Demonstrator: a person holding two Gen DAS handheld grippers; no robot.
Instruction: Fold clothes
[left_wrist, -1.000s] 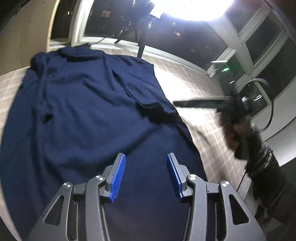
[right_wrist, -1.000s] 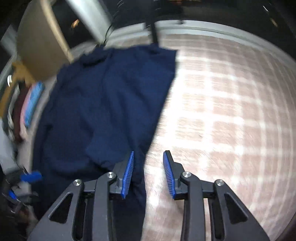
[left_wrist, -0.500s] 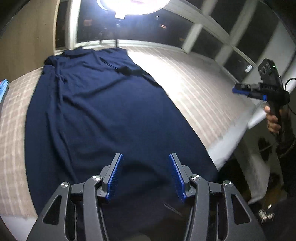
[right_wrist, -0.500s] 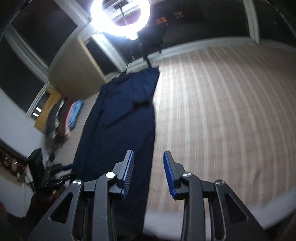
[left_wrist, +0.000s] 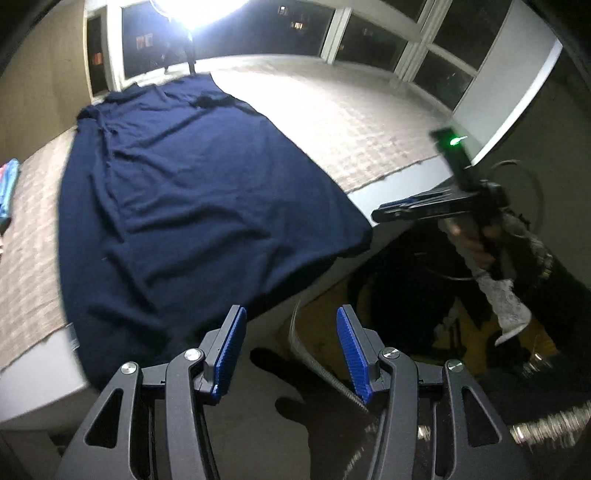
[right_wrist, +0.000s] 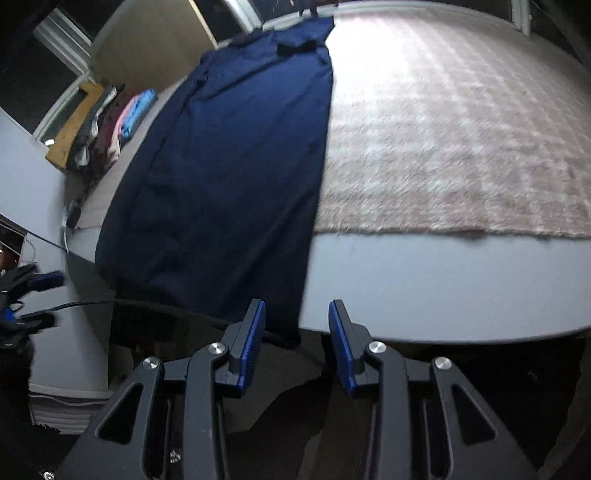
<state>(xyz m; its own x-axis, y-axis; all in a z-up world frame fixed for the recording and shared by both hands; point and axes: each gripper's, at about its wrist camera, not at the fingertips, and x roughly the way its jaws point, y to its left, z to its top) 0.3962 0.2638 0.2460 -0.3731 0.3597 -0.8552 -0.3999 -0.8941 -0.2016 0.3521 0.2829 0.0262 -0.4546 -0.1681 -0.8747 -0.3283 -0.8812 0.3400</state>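
Navy garment (left_wrist: 192, 206) is laid out long on the bed (left_wrist: 369, 122), over the checked bedspread (right_wrist: 443, 129), with its near hem hanging over the bed's front edge. It already looks narrowed lengthwise, so my guess is the next fold brings that hem up toward the far end.

Left claw (left_wrist: 291, 354) is off the bed's near corner, its jaws have just been opening and stand spread with nothing between them. Right claw (right_wrist: 296, 339) is spread too, a bit narrower, empty, hovering just off the edge with the hem's right corner right in front of it.

What could go wrong from here (just my read):
- the hanging hem is doubled up, so a shallow pinch may catch only the top layer and pull the earlier fold apart
- the two claws sit well apart, so uneven lifting would skew the fold
- fabric draped off the edge can slide further down once tugged
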